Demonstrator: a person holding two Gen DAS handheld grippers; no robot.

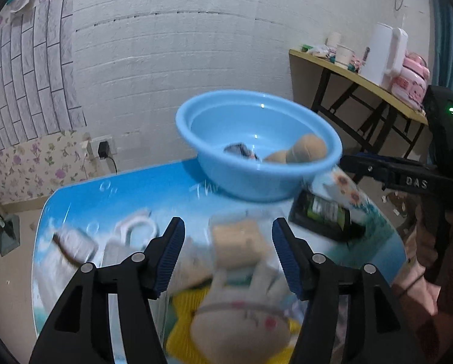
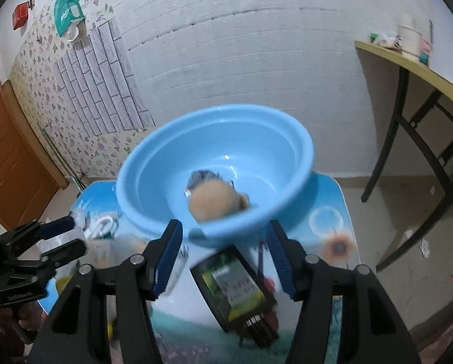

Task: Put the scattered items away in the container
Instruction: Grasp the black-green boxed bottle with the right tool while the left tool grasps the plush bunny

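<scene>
Just below the blue basin (image 2: pixel 196 151) on the desk (image 2: pixel 332 200), the dark seed packet (image 2: pixel 231 288) lies straight ahead between the right gripper's (image 2: pixel 226 257) spread, empty jaws (long axis slanting away), nearer it than the left gripper (image 1: pixel 228 254), likewise spread and empty.

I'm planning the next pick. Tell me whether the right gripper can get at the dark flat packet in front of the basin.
Probably yes: the right gripper is open and empty, the dark flat packet lies uncovered between its fingers' line, beside the blue basin.
</scene>
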